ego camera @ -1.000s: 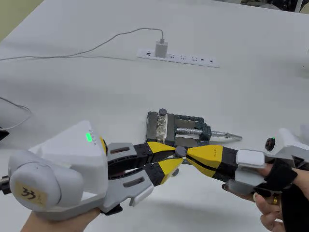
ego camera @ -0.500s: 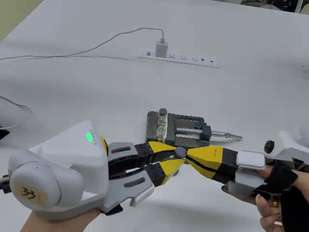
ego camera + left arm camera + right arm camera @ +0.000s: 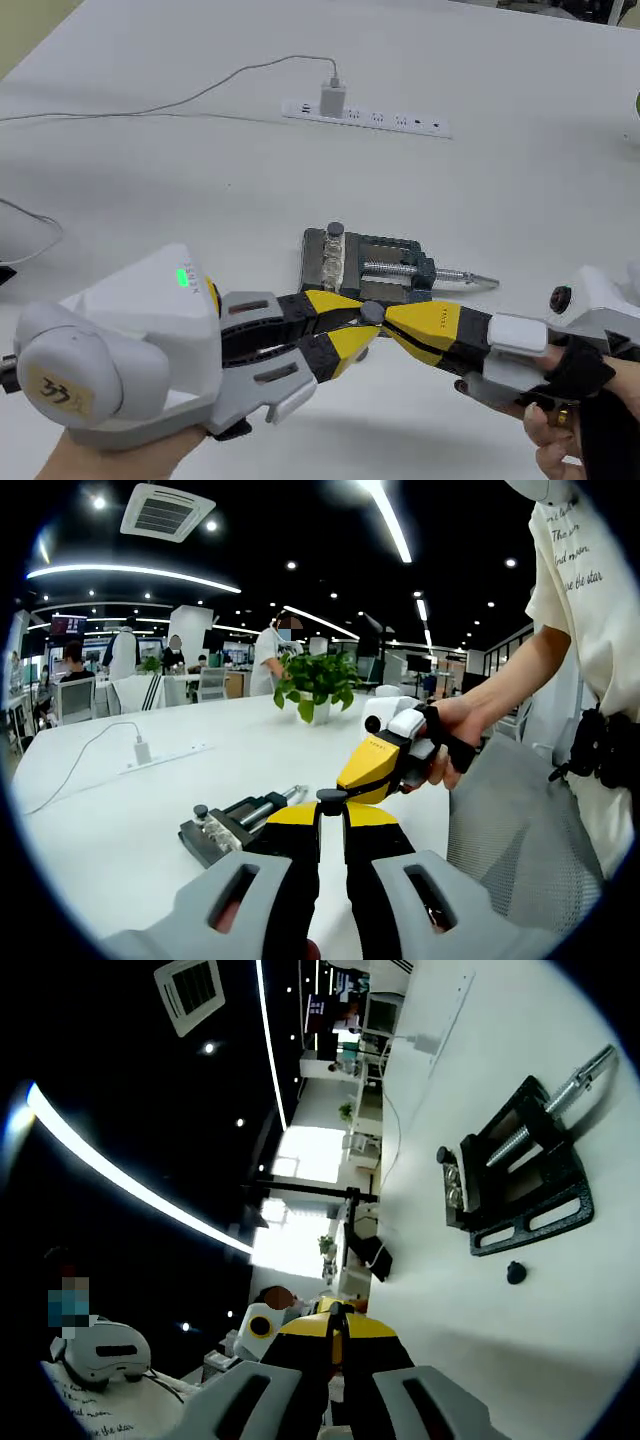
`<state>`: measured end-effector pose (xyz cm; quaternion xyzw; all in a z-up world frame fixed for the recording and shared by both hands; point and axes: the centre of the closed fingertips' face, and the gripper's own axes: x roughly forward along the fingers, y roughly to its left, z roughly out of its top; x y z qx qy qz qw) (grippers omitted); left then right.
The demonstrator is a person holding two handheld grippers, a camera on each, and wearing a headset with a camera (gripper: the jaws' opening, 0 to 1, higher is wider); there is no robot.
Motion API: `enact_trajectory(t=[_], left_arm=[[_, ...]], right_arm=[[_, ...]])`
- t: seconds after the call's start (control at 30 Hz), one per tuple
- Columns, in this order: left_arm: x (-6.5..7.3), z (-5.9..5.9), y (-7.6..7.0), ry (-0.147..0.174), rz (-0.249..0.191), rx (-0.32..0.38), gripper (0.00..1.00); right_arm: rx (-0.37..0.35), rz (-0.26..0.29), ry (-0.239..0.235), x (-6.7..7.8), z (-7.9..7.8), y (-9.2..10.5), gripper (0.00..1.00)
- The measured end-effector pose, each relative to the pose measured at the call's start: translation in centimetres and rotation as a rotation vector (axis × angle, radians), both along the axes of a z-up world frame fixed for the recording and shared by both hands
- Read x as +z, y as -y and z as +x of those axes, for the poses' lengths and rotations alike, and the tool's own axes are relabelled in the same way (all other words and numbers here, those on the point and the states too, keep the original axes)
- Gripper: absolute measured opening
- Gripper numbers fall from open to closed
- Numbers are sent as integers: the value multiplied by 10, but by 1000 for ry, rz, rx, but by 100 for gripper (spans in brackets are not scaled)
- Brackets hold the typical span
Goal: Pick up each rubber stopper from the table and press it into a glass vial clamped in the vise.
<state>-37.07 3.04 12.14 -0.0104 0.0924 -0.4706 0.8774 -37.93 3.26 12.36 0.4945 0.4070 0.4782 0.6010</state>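
A dark rubber stopper [image 3: 372, 312] is held in the air in front of the vise [image 3: 385, 268], where my two grippers meet tip to tip. My left gripper [image 3: 370, 324] comes from the lower left, its yellow jaws shut on the stopper [image 3: 331, 796]. My right gripper [image 3: 388, 320] comes from the right; it is shut, its tips touching the stopper. The glass vials [image 3: 333, 262] stand clamped at the vise's left end, the far one capped by a stopper [image 3: 336, 230]. Another stopper [image 3: 515, 1272] lies on the table next to the vise [image 3: 520, 1195].
A white power strip [image 3: 380, 118] with a plugged charger [image 3: 332, 100] lies at the back, and its cable [image 3: 190, 100] runs off to the left. The vise's screw handle [image 3: 465, 279] sticks out to the right. A potted plant [image 3: 315, 680] stands at the table's far end.
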Motion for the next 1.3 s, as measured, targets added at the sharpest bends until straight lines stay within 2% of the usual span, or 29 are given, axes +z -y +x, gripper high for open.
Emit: enact_trajectory(t=[0.07,0.1,0.13,0.23,0.37,0.4,0.47,0.5,0.6,0.67,0.7,0.73,0.87,0.93,0.97,1.17,1.2,1.27,1.3], left_arm=[[0,0,0,-3,-4,2,4],[-1,0,-1,-2,-2,3,4],[-1,0,-1,-1,-1,5,4],[-2,0,-2,-6,0,6,4],[-3,0,-2,-10,4,4,4],[-4,0,-2,-11,4,3,4],[-4,-1,-2,-13,5,1,4],[-4,-1,-2,-13,6,1,4],[-6,-2,-2,-17,9,0,4],[-7,-2,-3,-19,13,-1,4],[-8,-2,-3,-21,15,-1,4],[-8,-2,-3,-23,17,-1,4],[-11,-3,-4,-30,26,-7,4],[-13,-4,-4,-33,30,-10,4],[-13,-4,-4,-33,33,-13,4],[-19,-6,-3,-53,55,-28,4],[-22,-7,-2,-59,68,-34,4],[-25,-9,0,-66,78,-45,4],[-26,-9,1,-66,81,-48,4]], right_arm=[[-15,-26,21,-3,2,2,3],[-26,-40,34,-5,4,4,9],[-38,-64,71,-7,6,5,17],[-35,-92,119,-9,5,7,31],[-29,-190,248,-18,7,8,56],[-24,-206,260,-19,7,8,63],[-16,-225,312,-19,7,8,69],[-5,-236,318,-20,6,8,73],[26,-289,386,-24,6,10,80],[29,-305,408,-23,7,11,84],[49,-329,435,-26,7,13,87],[72,-355,454,-28,6,15,88],[169,-431,597,-27,4,16,90],[210,-462,636,-27,3,17,90],[245,-478,689,-26,2,16,89],[390,-559,821,-26,-3,16,85],[420,-570,858,-26,-4,16,84],[462,-588,869,-28,-7,17,81],[487,-591,897,-28,-7,17,80]])
